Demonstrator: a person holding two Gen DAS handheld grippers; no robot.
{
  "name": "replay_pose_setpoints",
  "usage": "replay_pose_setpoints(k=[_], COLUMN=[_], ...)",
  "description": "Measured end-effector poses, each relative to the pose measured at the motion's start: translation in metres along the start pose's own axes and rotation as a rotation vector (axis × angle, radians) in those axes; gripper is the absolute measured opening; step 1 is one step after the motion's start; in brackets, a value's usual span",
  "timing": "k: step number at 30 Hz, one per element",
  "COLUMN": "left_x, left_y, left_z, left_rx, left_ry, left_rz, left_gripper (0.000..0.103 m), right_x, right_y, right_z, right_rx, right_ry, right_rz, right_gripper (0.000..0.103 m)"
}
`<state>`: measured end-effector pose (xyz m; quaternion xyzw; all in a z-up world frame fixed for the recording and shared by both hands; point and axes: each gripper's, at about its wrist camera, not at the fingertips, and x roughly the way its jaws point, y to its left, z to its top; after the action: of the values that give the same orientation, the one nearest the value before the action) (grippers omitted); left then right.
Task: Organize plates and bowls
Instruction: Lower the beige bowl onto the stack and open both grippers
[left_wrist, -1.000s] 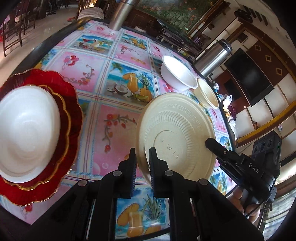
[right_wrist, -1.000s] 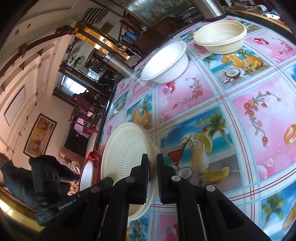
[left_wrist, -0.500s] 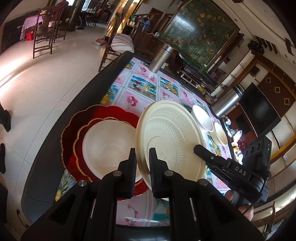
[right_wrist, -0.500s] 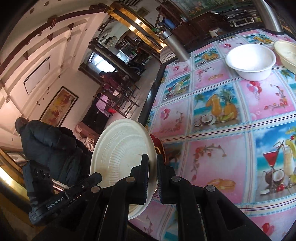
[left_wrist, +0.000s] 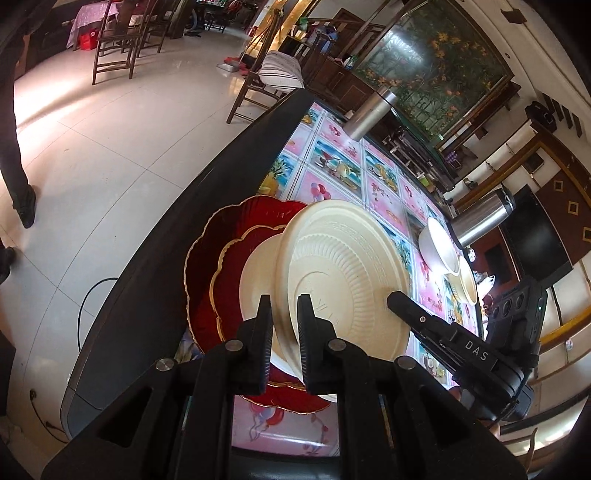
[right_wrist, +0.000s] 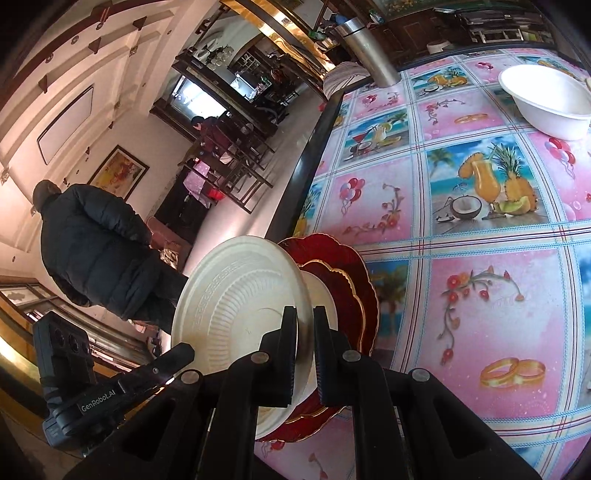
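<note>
Cream plate (left_wrist: 347, 280), ribbed and tilted steeply on edge, is pinched at its near rim by both grippers at once. The left gripper (left_wrist: 284, 317) has its two fingers drawn close together with the plate's rim between them, and the right gripper (right_wrist: 304, 328) clamps the same rim in the same narrow stance. The plate hangs above a stack near the table's dark edge (left_wrist: 177, 236): a scalloped red plate (left_wrist: 207, 258) with gold trim, a smaller red plate (left_wrist: 231, 273) on it, and a white plate (left_wrist: 258, 273) on top; whether the cream plate touches the white one cannot be told. The left wrist view shows the plate's underside with an embossed mark, the right gripper's body labelled DAS at lower right, and, farther along the patterned tablecloth (left_wrist: 343, 166), a white bowl (left_wrist: 437, 247), a cream bowl (left_wrist: 467, 280) just behind it, and two steel flasks (left_wrist: 369, 114). The right wrist view shows the plate's upper face (right_wrist: 236, 295), the left gripper's body at lower left, the white bowl (right_wrist: 546, 103) at upper right, and a bystander in a dark jacket (right_wrist: 96, 251) beyond the table.
</note>
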<state>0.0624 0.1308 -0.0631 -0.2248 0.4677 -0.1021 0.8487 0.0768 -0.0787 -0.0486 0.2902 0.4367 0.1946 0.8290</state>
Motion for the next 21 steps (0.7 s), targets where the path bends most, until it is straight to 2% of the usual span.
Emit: replay_pose_setpoints(k=[11,18,21], left_x=[0.012,-0.008,-0.022], left_y=[0.016,0.023,0.026], left_z=[0.003,0.008,0.010], left_rx=[-0.049,-0.063,-0.060], left_ry=[0.028,-0.040,-0.093], left_rz=[-0.011,-0.005,0.031], left_gripper=[0.011,0.011,0.011], right_x=[0.023,0.026,0.027], right_y=[-0.003,0.002,0.002], right_z=[-0.005,-0.008,-0.008], right_rx=[-0.011,-0.048,-0.053], right_ry=[0.008,-0.015,-0.018], right_rz=[-0.045,-0.072,-0.077], right_gripper=[0.009,0.009,0.009])
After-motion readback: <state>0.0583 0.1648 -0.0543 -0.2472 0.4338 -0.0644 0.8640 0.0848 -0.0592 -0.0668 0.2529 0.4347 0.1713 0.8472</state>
